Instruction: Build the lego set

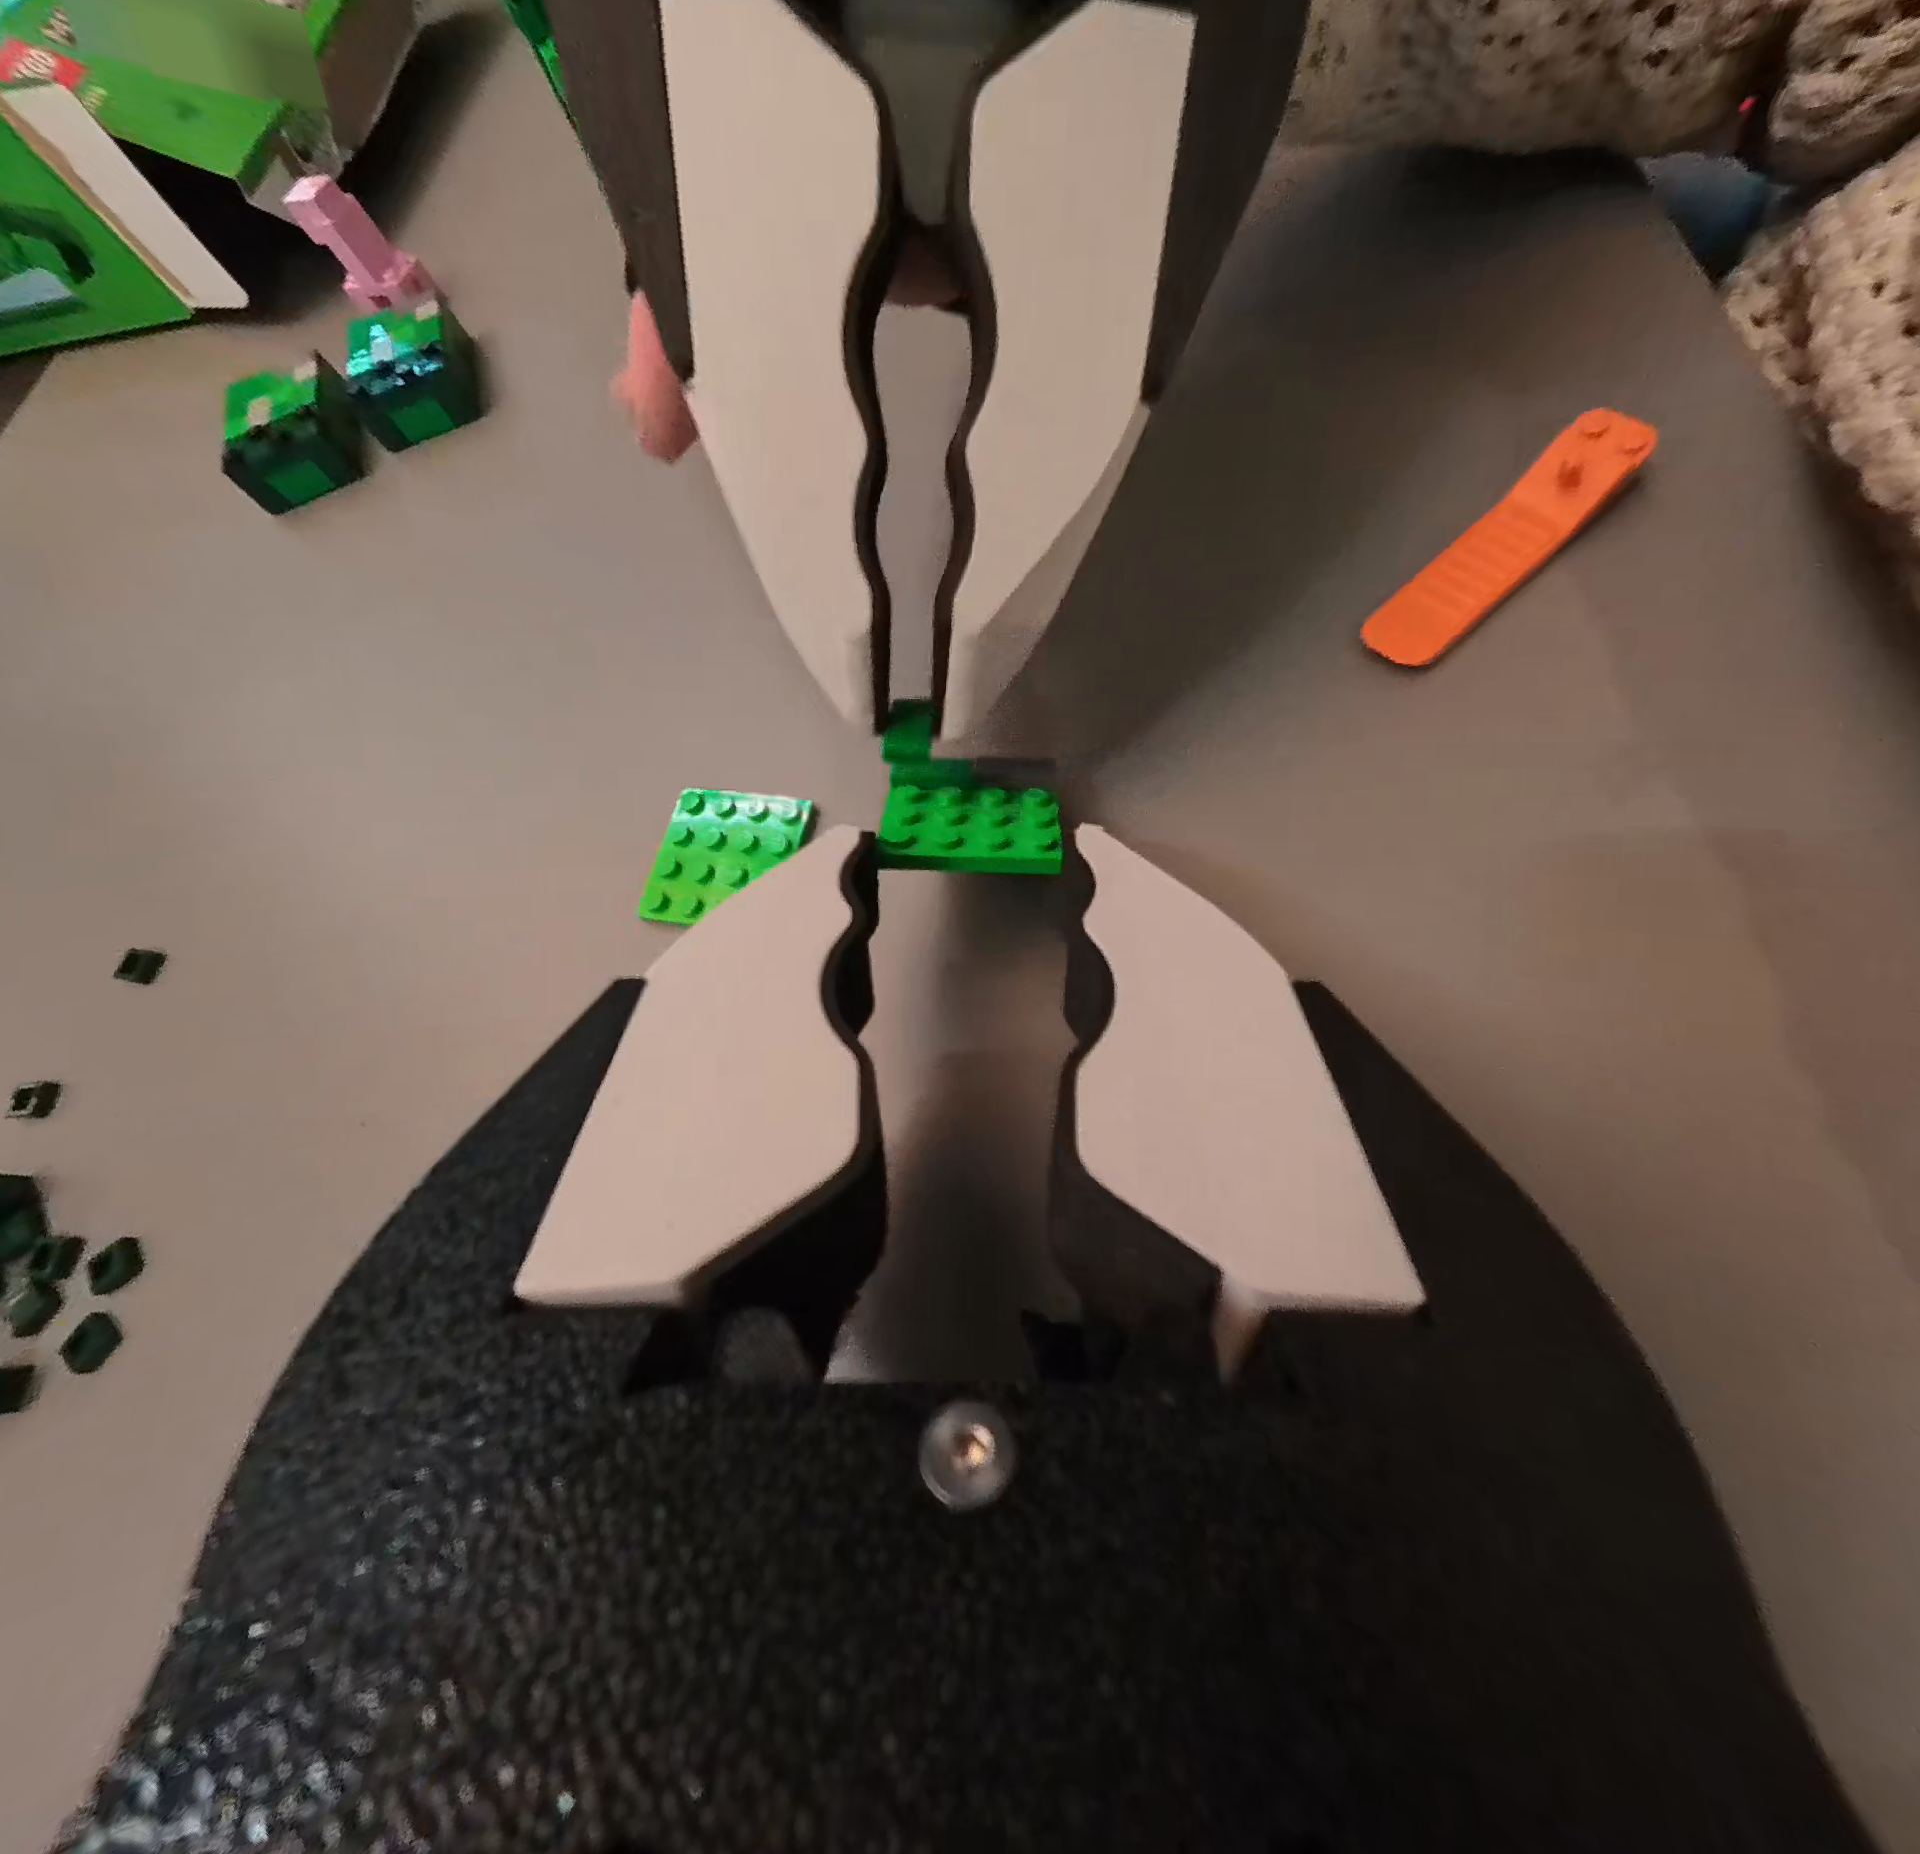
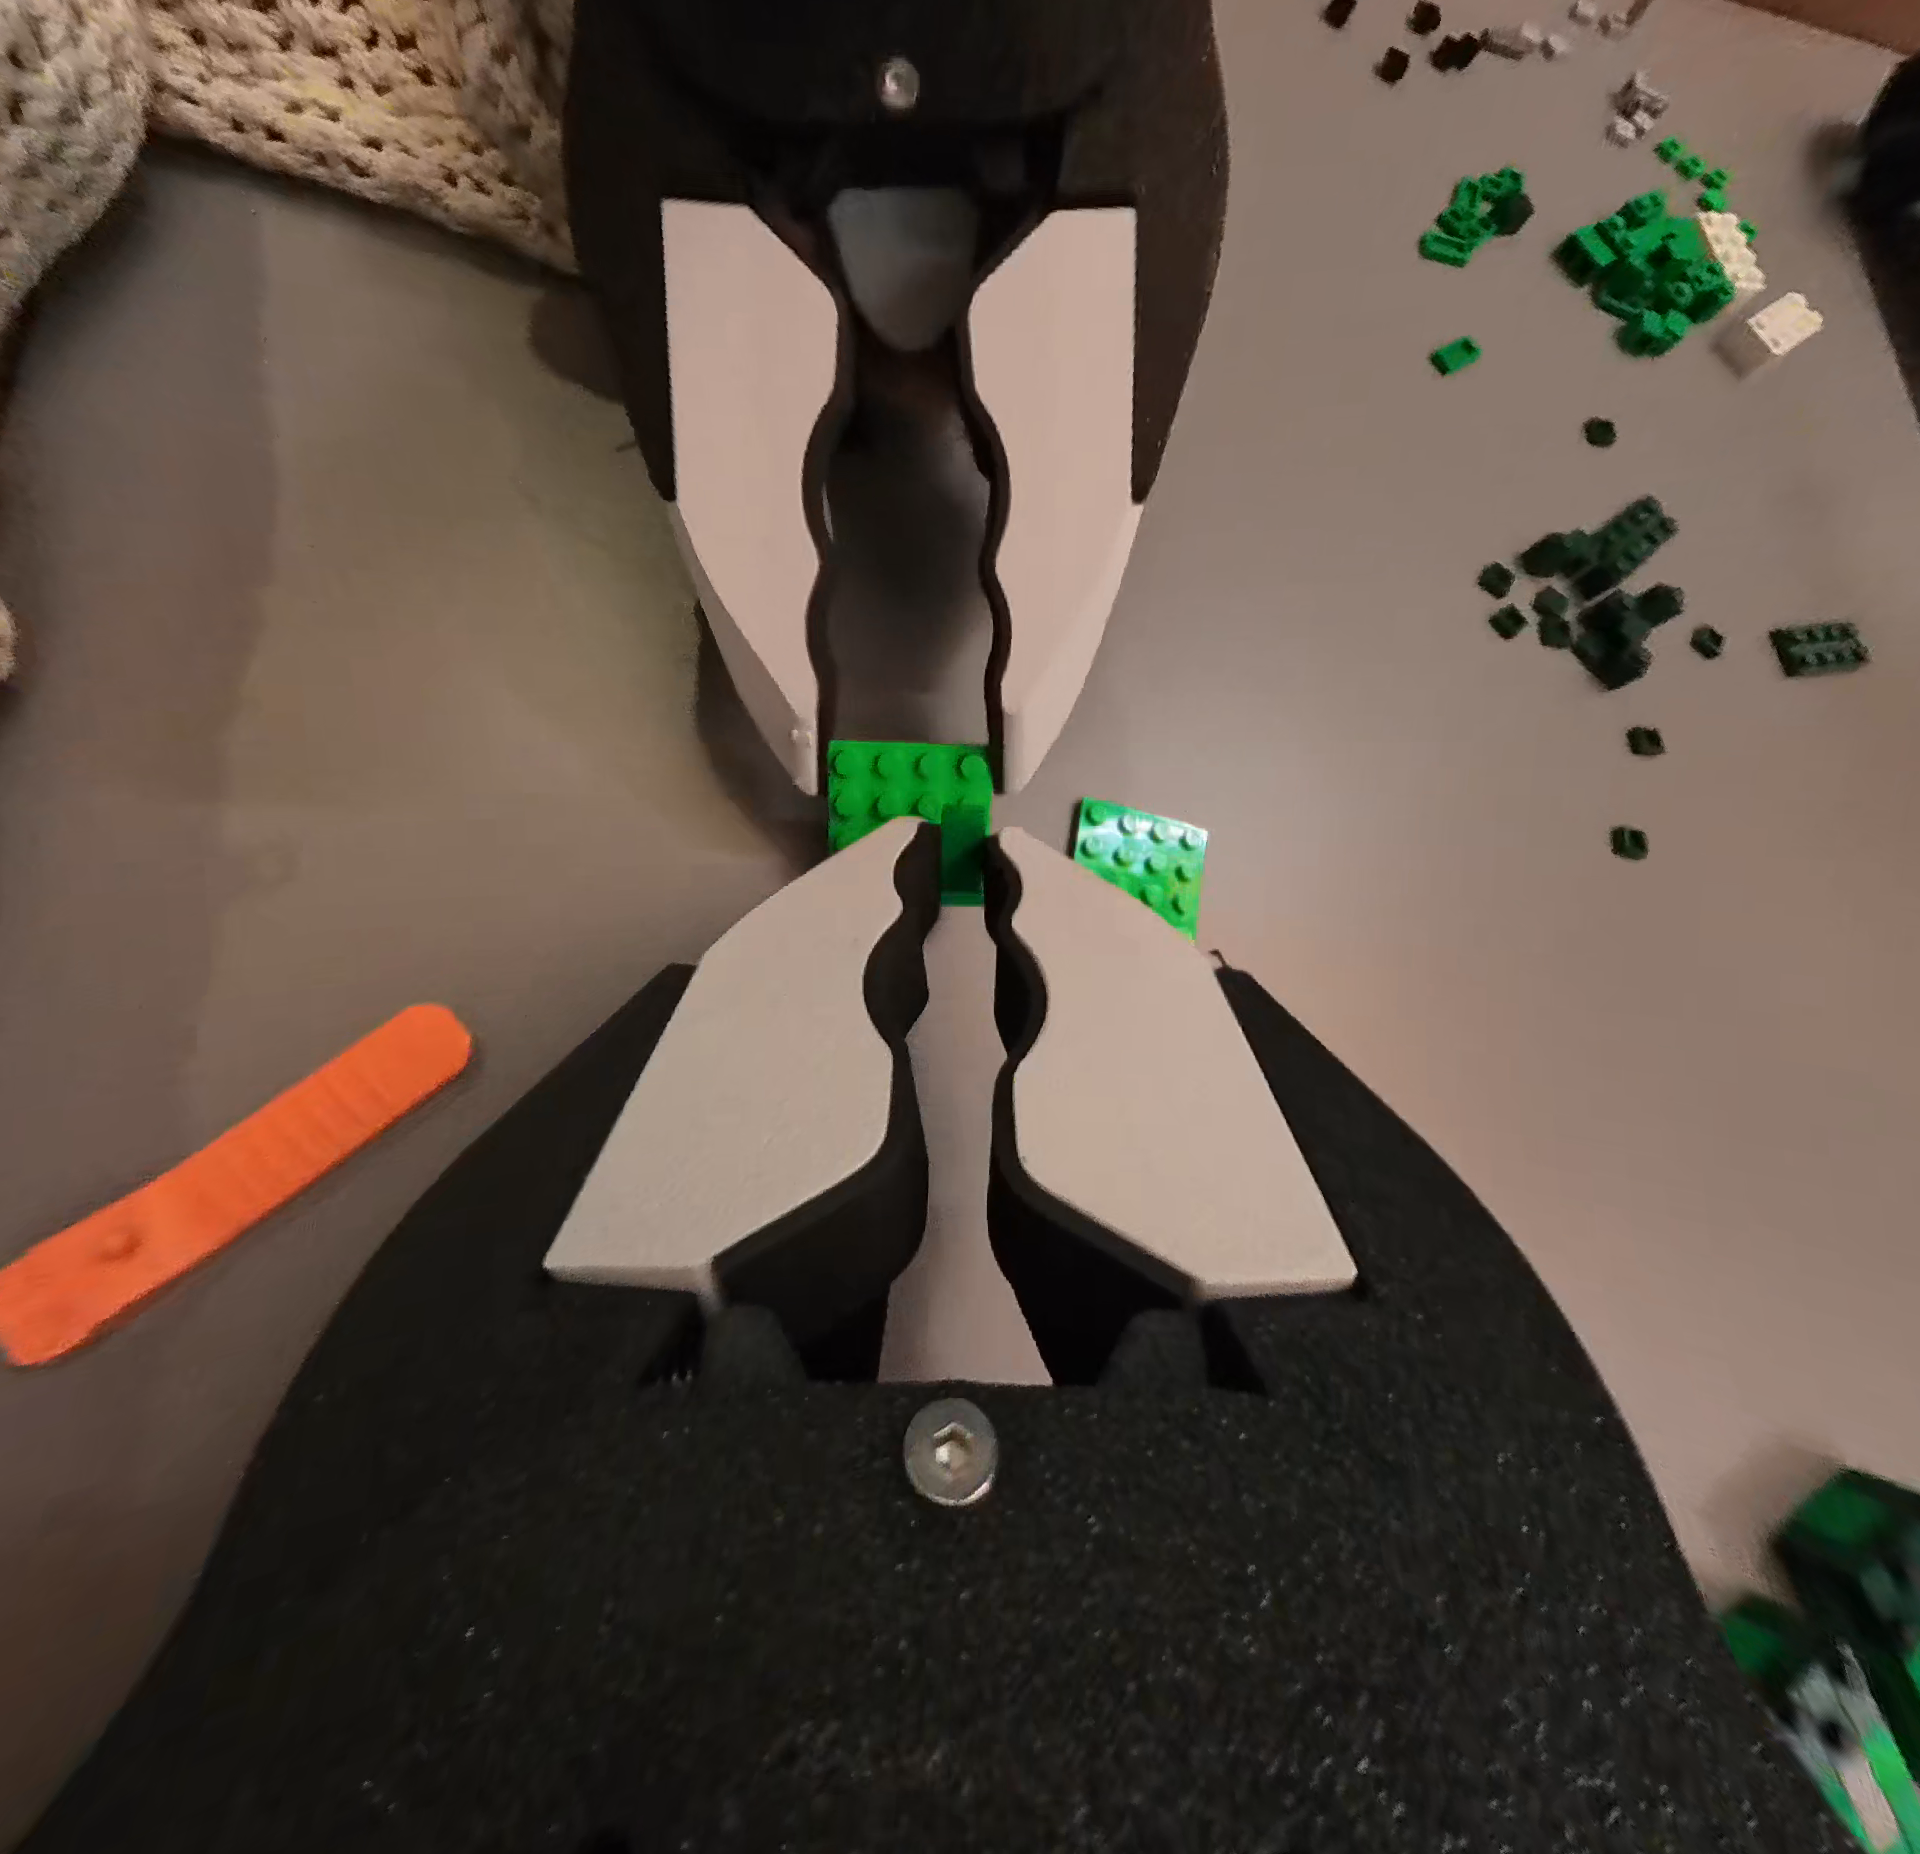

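The left claw point(image 1: 971, 848) straddles the ends of the green plate point(image 1: 971, 830) on the counter point(image 1: 416, 713), its long axis spanning the jaws, while the right claw point(image 2: 961, 854) — pinching a small green piece point(image 2: 963, 854) — hovers directly over one end.

Each camera sits just behind its own gripper and looks down along the fingers at the grey desk point(image 1: 312, 713), very close. The two views face each other. Both show the green plate point(image 1: 971, 828) point(image 2: 904, 786) in the middle, the light green plate point(image 1: 717, 854) point(image 2: 1143, 859) beside it, and the orange tool point(image 1: 1507, 542) point(image 2: 229, 1181).
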{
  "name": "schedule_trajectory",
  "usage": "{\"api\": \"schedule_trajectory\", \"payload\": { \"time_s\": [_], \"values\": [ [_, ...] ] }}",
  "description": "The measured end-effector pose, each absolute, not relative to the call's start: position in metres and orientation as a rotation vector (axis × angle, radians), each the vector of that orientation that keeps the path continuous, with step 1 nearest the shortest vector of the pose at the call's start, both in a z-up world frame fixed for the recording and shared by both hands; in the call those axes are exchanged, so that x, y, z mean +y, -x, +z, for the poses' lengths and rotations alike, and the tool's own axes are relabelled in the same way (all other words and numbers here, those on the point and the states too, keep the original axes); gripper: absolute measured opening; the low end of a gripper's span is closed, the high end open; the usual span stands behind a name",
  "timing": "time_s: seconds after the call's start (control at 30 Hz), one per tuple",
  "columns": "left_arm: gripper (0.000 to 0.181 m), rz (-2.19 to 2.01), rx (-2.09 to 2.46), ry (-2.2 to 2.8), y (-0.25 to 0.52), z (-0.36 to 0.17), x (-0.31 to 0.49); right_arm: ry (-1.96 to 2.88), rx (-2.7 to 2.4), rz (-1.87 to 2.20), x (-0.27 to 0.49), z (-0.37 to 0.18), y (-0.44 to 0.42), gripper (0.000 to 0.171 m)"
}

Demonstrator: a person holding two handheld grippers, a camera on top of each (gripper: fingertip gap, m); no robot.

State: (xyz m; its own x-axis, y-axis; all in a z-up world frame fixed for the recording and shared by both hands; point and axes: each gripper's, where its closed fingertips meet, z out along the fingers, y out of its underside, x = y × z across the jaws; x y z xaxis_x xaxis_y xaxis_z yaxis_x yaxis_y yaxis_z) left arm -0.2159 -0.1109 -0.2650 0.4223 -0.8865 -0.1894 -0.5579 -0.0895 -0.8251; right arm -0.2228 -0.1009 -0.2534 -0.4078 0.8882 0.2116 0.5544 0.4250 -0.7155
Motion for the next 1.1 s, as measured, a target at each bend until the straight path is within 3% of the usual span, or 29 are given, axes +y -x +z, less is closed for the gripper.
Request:
{"api": "schedule_trajectory", "payload": {
  "time_s": [1.1],
  "values": [
    [0.034, -0.505, 1.319, 1.843, 0.224, -0.280, -0.118, 1.179, -2.046, 0.877, -0.110, -0.271, 0.229, 0.008]
  ]
}}
